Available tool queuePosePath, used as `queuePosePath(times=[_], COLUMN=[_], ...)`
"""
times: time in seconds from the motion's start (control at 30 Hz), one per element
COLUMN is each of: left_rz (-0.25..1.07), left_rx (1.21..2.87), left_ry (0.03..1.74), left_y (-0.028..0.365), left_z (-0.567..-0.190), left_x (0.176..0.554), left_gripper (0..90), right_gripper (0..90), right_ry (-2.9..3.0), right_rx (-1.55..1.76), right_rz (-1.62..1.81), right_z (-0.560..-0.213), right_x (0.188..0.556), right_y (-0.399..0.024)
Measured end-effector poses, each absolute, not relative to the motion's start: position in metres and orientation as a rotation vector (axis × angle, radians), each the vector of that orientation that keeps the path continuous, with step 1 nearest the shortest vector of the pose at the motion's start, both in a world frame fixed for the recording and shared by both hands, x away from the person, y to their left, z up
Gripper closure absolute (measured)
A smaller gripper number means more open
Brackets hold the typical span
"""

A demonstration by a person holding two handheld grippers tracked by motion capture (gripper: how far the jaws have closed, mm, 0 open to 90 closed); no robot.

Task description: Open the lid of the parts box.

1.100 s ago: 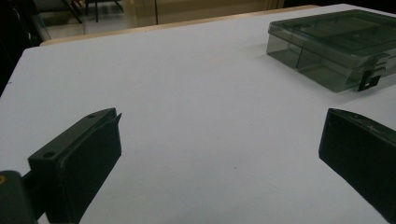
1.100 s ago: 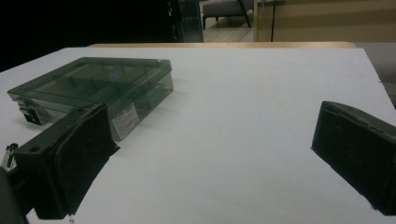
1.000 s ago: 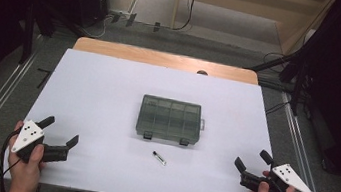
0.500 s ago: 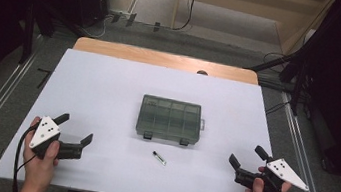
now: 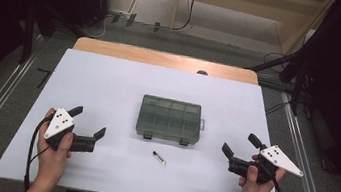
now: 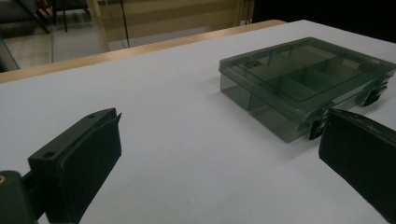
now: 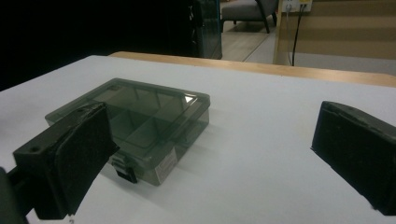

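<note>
Both grippers now brought inward toward table centre, compared with a second ago when held at near corners. Approach to compartment box (image 5: 170, 119) judged under way; nothing yet engaged.

Left gripper (image 5: 88, 124): jaws spread wide, nothing held or touched, box seen ahead between them.

Right gripper (image 5: 239, 147): jaws likewise wide apart, empty.

Box placed mid-table, lid closed, latches facing person. Small pin-like part (image 5: 159, 158) laid just in front of box, apart from it.
</note>
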State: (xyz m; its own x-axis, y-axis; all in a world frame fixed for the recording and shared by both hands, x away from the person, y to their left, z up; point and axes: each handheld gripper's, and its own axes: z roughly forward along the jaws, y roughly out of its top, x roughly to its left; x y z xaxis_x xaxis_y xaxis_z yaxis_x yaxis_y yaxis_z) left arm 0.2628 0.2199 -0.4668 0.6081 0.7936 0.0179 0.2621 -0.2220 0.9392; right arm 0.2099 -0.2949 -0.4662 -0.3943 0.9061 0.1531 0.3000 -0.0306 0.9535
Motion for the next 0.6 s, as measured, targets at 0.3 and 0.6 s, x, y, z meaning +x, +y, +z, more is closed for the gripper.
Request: queuePosePath(times=[0.3,0.6], left_rz=[0.603,0.592], left_rx=[1.776,1.765], left_ry=[0.82,0.79], left_y=[0.193,0.173], left_z=[-0.459,-0.453], left_x=[0.275,0.287], left_gripper=[0.0,0.0], right_gripper=[0.0,0.0], right_ry=[1.727,1.747], right_rx=[1.245,1.212], right_rz=[1.466,1.474], right_z=[-0.454,-0.444], right_x=[0.23,0.242], right_y=[-0.28,-0.267])
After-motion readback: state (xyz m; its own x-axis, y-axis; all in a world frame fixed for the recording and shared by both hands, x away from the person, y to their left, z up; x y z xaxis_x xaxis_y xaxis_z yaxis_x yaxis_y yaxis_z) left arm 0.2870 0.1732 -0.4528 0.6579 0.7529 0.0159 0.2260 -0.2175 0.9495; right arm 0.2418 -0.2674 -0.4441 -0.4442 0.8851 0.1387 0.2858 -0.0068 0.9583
